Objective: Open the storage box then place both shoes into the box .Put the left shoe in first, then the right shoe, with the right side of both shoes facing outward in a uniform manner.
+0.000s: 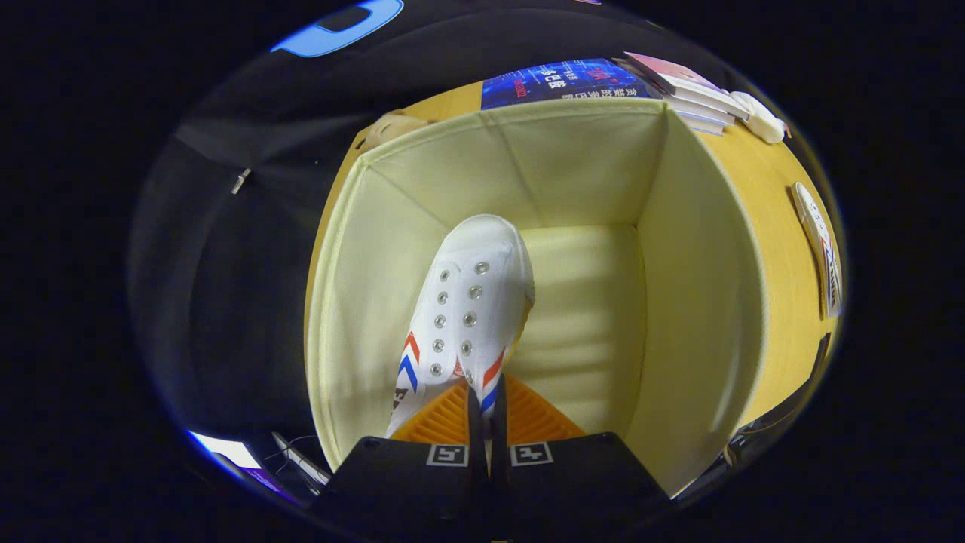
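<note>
White shoe (467, 302) toe-down inside open storage box (701, 286), heel hidden by gripper (487, 403) pinching it

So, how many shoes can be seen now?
2. One shoe is gripped between the gripper fingers inside the storage box; the other shoe lies on the table beside it.

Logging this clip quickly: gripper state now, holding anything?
Gripper: closed on the white shoe, fingers pinching its heel end, held toe-down inside the open storage box.
</note>
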Demonstrator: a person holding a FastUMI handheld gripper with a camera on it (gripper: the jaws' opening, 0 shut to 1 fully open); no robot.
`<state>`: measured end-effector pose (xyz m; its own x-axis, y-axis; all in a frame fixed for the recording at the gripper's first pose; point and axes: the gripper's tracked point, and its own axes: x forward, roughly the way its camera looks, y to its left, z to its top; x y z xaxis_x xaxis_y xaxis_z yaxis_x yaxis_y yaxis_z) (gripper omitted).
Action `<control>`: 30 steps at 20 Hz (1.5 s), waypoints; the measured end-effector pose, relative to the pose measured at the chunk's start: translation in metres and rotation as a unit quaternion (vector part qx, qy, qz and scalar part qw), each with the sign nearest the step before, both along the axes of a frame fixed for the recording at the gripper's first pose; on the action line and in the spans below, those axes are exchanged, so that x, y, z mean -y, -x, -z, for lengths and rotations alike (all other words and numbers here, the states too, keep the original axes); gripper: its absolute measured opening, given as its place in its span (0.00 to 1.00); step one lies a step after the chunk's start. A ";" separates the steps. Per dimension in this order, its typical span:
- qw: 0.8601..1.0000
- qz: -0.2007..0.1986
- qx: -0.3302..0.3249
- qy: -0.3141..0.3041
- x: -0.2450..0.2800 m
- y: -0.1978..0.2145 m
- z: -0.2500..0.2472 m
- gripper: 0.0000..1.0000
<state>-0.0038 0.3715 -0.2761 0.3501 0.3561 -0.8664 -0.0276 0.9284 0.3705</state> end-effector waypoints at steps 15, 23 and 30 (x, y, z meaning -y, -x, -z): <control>0.986 -0.042 0.160 -0.034 0.078 -0.003 -0.122 0.99; 0.979 0.008 0.202 0.034 0.249 0.002 -0.123 0.99; 0.984 0.056 0.164 0.046 0.380 -0.009 -0.083 0.99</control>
<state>0.0051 -0.0084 -0.1927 0.6487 0.2248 -0.7271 -0.0276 0.9617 0.2728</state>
